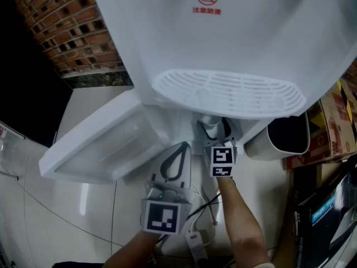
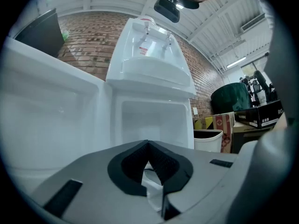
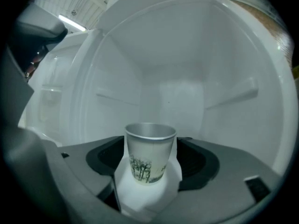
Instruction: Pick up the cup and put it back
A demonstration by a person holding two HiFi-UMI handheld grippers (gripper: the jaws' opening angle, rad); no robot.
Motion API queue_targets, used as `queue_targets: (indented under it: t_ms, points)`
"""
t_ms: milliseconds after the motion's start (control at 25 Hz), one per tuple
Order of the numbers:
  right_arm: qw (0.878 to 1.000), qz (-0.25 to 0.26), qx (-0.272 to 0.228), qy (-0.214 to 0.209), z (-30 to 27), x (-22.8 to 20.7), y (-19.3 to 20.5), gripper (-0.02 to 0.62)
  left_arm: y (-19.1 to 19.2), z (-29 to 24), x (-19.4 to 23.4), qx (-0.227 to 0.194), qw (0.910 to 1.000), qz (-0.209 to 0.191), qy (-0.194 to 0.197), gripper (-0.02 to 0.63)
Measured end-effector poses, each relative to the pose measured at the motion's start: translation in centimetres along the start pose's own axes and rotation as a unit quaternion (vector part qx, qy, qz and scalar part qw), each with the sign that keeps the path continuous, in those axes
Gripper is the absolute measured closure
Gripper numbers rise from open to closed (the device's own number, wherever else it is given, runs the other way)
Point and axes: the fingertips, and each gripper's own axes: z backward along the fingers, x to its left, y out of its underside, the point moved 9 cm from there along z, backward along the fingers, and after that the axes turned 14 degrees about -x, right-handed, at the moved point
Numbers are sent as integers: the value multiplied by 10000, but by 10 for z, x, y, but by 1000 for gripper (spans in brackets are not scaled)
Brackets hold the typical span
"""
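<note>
right gripper [image 3: 152, 144]: jaws wide around cup [image 3: 148, 164], looks let go | left gripper [image 2: 148, 148]: jaws together, empty | risk: drifting left/right while backing out clips cup, tips it over

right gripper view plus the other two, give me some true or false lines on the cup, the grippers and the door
1. The cup stands upright between the fingers of the right gripper. True.
2. The cup is plain white with no print. False: a dark tree pattern runs round its lower side.
3. The left gripper holds a second cup. False: its fingers meet at the tips with nothing between them.
4. The cabinet door of the dispenser is swung open. True.
5. A lid covers the cup. False: its top is open and the rim is bare.
</note>
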Motion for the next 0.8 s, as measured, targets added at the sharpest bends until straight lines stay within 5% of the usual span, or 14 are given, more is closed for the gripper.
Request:
queue_targets:
  t_ms: [280, 520, 800]
  points:
    - [9993, -157, -288, 154, 43, 8, -36, 233, 0, -7, 0, -50, 9999, 101, -117, 606]
    - [9979, 170, -632, 18, 75, 19, -94, 404, -3, -12, 1, -116, 9997, 114, -165, 606]
    - [9962, 7, -838, 222, 102, 31, -145, 508, -10, -19, -6, -349, 9993, 145, -52, 606]
